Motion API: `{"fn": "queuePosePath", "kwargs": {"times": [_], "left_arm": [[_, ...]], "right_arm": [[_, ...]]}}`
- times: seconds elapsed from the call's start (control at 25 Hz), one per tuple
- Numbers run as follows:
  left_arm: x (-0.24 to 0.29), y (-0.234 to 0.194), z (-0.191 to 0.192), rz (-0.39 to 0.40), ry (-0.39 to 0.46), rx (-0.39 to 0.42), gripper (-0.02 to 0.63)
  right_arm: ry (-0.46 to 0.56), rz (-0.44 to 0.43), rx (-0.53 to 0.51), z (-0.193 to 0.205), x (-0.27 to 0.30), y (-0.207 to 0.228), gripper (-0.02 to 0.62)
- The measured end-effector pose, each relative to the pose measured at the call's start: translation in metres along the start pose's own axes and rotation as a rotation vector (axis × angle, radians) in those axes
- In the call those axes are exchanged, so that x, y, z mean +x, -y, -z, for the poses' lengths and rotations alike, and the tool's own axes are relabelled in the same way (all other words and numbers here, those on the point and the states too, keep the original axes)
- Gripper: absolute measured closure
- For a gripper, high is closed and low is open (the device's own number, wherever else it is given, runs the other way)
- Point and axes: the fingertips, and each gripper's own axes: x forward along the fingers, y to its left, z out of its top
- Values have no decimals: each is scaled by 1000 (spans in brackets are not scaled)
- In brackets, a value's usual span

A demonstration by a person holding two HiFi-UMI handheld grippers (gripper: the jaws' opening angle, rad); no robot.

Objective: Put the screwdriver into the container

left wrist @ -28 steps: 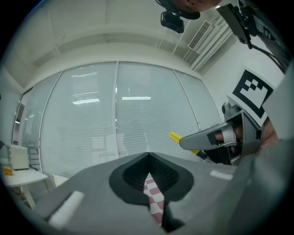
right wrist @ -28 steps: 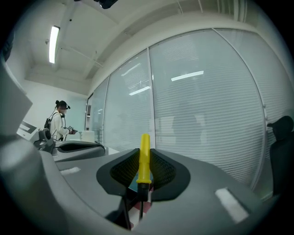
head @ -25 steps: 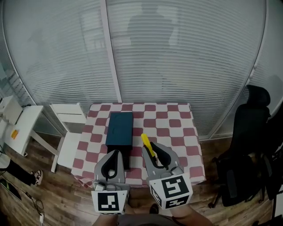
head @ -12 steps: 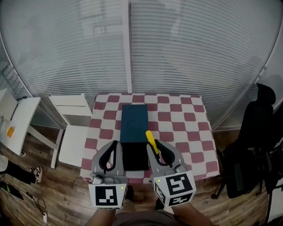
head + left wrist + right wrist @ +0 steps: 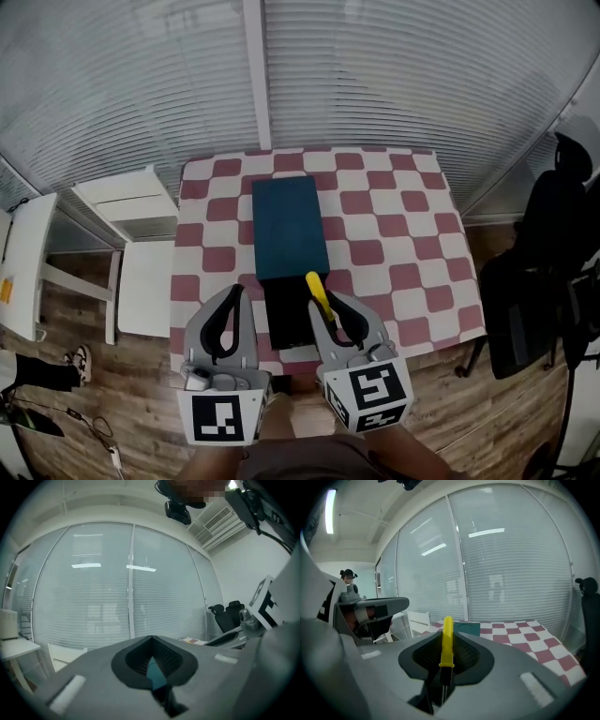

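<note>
A teal case (image 5: 289,228) lies on the checkered table (image 5: 394,234), with its black open part (image 5: 286,314) toward me. My right gripper (image 5: 323,300) is shut on a yellow-handled screwdriver (image 5: 319,294), held just right of the black part, handle pointing away from me. In the right gripper view the screwdriver (image 5: 447,639) stands up between the jaws of the right gripper (image 5: 446,641), with the teal case (image 5: 469,628) beyond it. My left gripper (image 5: 232,295) hangs over the table's near left edge, jaws together and holding nothing. A sliver of teal shows through the left gripper (image 5: 151,644).
A white chair (image 5: 141,244) stands against the table's left side, with a white table (image 5: 23,262) further left. A black office chair (image 5: 548,272) is at the right. A blind-covered glass wall runs behind the table. Someone's foot (image 5: 75,361) rests on the wooden floor.
Both grippers have come forward to the table's near edge and the table looks closer. The screwdriver stays clamped in the right gripper, now beside the black part.
</note>
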Motion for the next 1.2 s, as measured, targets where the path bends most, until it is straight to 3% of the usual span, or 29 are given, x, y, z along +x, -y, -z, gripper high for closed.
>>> {"fn": "queuePosePath", "kwargs": {"times": [0.48, 0.84, 1.2], "left_arm": [[11, -16, 51, 17, -75, -56, 604], [28, -34, 70, 0, -102, -86, 604], [39, -40, 78, 9, -126, -98, 604]], "right_arm": [[-225, -15, 16, 83, 40, -9, 499], [-396, -43, -1, 111, 67, -13, 499], [-487, -63, -77, 118, 89, -17, 499]]}}
